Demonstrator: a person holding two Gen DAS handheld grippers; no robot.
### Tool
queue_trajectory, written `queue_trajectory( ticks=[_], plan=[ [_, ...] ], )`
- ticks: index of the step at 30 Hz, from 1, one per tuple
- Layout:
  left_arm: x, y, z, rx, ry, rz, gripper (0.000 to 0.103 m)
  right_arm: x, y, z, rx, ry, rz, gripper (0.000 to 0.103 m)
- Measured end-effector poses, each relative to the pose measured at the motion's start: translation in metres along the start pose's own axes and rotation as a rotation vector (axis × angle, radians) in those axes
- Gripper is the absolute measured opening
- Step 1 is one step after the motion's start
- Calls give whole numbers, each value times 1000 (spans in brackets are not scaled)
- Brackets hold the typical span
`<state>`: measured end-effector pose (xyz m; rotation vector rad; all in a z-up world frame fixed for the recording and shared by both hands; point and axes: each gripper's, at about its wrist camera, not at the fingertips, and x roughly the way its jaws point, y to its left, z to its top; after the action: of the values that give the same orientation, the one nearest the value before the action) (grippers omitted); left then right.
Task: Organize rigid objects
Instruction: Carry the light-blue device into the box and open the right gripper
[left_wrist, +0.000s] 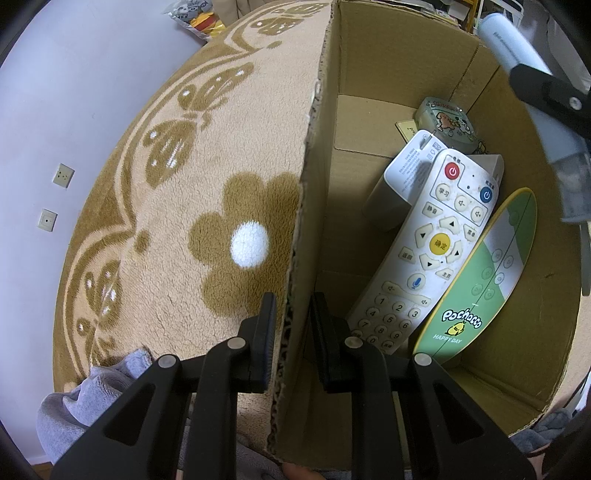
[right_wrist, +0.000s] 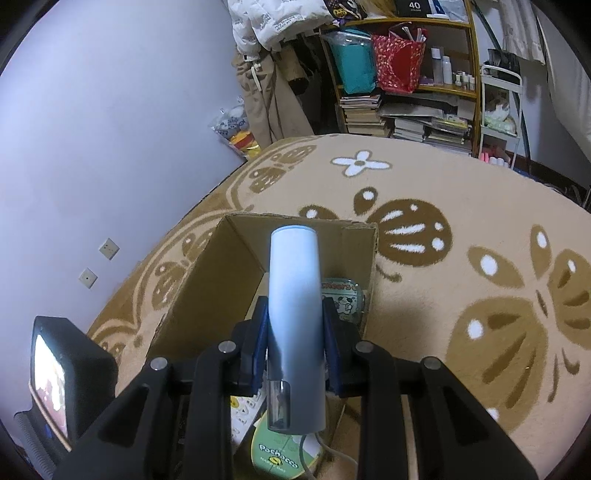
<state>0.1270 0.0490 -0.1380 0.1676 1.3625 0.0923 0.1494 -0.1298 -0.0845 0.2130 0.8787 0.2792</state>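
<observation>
An open cardboard box (left_wrist: 369, 74) stands on a patterned rug. Inside lie a white remote (left_wrist: 417, 251), a green oval Pochacco item (left_wrist: 480, 280), a cartoon-printed tin (left_wrist: 447, 122) and a white pack (left_wrist: 406, 173). My left gripper (left_wrist: 293, 332) straddles the box's left wall, its pads pressed on the cardboard. My right gripper (right_wrist: 295, 332) is shut on a pale blue cylinder (right_wrist: 293, 295) with a clear end and a thin cable, held above the box (right_wrist: 207, 280). In the left wrist view this cylinder (left_wrist: 517, 48) hangs over the box's right side. The tin (right_wrist: 341, 299) shows under it.
The beige rug (right_wrist: 480, 221) with brown flowers spreads around the box. A grey cloth (left_wrist: 92, 398) lies at the near left. A lilac wall (right_wrist: 92, 129) with sockets runs along the left. Shelves (right_wrist: 406, 92) of books and bags stand behind the rug.
</observation>
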Motion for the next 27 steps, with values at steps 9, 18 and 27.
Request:
queue_trajectory(
  ticks=[9, 18, 27],
  plan=[
    [0, 0, 0, -2, 0, -5, 19, 26, 4, -1, -27, 47, -40, 29],
    [1, 1, 0, -1, 1, -6, 19, 33, 21, -6, -129, 74, -99, 29],
    [1, 2, -1, 0, 0, -6, 19, 33, 20, -7, -122, 64, -88, 29]
  ],
)
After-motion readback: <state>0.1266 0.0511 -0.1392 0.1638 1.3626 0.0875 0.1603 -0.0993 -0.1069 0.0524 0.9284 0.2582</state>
